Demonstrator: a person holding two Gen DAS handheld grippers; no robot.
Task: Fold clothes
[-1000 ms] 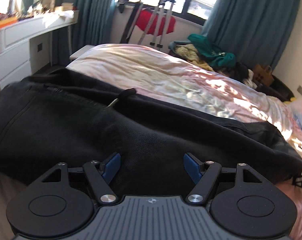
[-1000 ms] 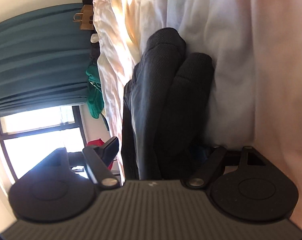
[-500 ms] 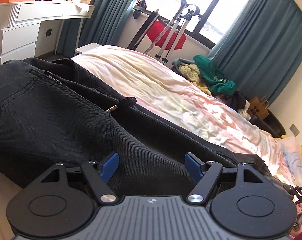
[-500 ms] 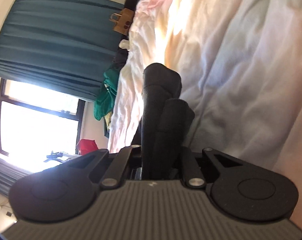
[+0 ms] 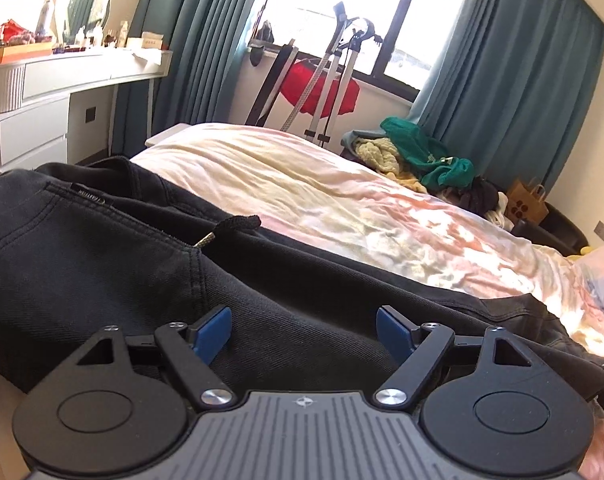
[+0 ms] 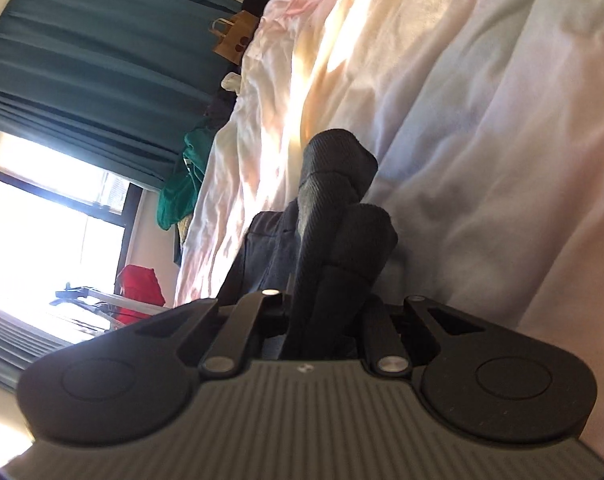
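While our right gripper (image 6: 321, 320) clamps a bunched end of the black trousers (image 5: 102, 272), our left gripper (image 5: 303, 334) hangs spread above them, holding nothing. Trousers: stretched along the near edge of the bed (image 5: 341, 208). Folding: barely begun, we judge; no finished fold visible.

Right gripper (image 6: 325, 312) fingertips hidden in black trousers (image 6: 333, 216) folds — trouser waist cut off at frame edge.
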